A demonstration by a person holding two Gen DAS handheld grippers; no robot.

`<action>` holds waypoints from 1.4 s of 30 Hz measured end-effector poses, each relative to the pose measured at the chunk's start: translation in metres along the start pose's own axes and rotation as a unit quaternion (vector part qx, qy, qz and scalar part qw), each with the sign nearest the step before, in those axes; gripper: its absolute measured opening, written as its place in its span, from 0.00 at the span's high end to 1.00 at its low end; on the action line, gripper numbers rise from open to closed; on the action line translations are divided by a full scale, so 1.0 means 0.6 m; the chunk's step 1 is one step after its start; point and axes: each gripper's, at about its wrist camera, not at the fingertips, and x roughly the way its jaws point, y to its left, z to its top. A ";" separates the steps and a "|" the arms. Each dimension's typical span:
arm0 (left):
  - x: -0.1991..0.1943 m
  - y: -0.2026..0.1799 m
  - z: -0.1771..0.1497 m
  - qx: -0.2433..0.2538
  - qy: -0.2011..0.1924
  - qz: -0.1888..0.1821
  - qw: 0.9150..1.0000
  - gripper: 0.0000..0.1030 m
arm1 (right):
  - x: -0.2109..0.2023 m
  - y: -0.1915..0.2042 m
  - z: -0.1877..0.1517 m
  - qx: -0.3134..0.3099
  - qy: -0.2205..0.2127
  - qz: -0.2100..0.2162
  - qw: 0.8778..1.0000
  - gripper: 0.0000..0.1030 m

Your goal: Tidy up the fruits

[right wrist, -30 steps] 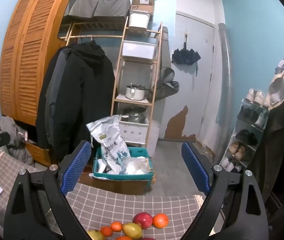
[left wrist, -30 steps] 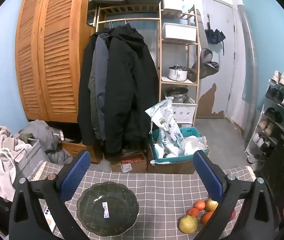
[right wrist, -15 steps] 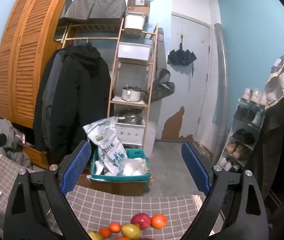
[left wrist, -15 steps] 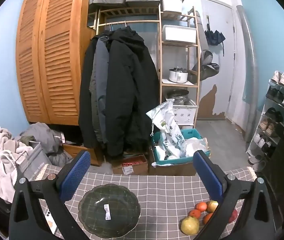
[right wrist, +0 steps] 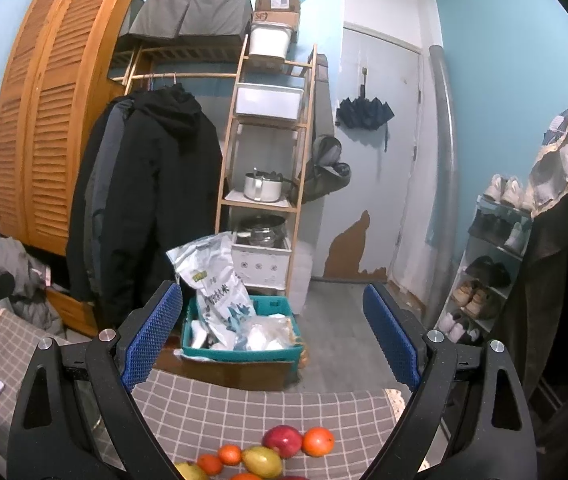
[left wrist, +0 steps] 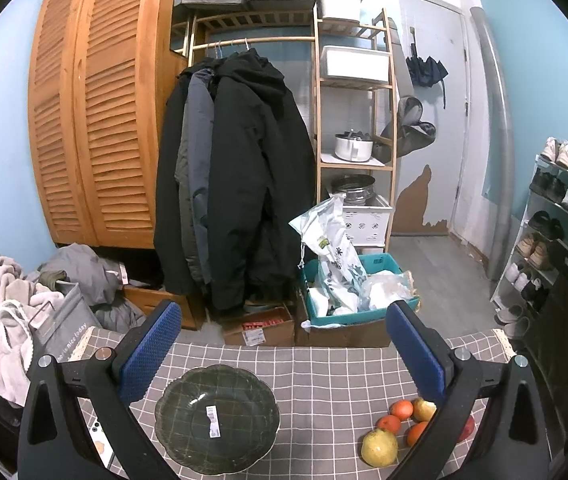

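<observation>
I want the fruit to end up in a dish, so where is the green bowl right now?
In the left wrist view the green bowl sits empty on the checked tablecloth, low and left of centre, with the fruit cluster apart to its right.

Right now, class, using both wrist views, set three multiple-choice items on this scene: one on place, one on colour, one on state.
1. Where is the fruit pile relative to the glass bowl in the left wrist view?
A to its right
B inside it
C behind it

2. What colour is the tablecloth?
A blue striped
B grey checked
C plain white

3. The left gripper is:
A shut on a pear
B shut, empty
C open, empty

Answers: 1 A, fruit sits right of the bowl; 2 B, grey with white grid lines; 3 C, jaws stand wide apart, holding nothing.
</observation>
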 end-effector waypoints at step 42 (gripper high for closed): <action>0.001 -0.001 -0.005 -0.004 0.000 -0.002 1.000 0.00 | 0.001 0.016 -0.007 -0.017 0.001 0.019 1.000 0.12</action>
